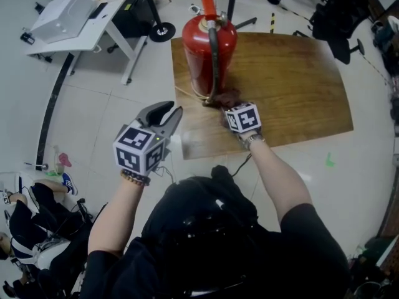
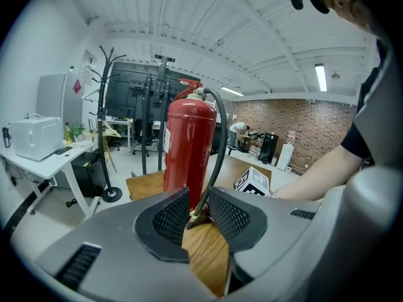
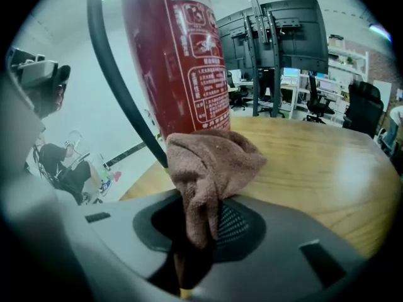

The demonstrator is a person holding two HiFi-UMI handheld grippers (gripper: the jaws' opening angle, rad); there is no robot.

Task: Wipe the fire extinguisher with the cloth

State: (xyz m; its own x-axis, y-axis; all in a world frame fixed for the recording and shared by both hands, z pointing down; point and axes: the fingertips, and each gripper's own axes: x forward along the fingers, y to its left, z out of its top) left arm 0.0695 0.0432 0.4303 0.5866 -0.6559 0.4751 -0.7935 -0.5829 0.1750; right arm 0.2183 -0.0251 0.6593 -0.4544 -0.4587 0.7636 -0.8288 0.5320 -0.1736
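A red fire extinguisher (image 1: 209,48) stands upright near the left end of a wooden table (image 1: 293,86), its black hose (image 1: 215,61) hanging down the front. My right gripper (image 1: 227,106) is shut on a brown cloth (image 1: 224,97), which lies bunched against the cylinder's foot. In the right gripper view the cloth (image 3: 211,162) rises out of the jaws just in front of the extinguisher (image 3: 179,55). My left gripper (image 1: 174,108) hangs open and holds nothing off the table's front left corner. It points at the extinguisher (image 2: 187,146).
A white desk (image 1: 81,17) with a white box on it stands at the back left, with a stand's wheeled base (image 1: 161,31) beside it. Dark office chairs (image 1: 340,17) stand at the back right. A person sits on the floor (image 1: 34,210) at the lower left.
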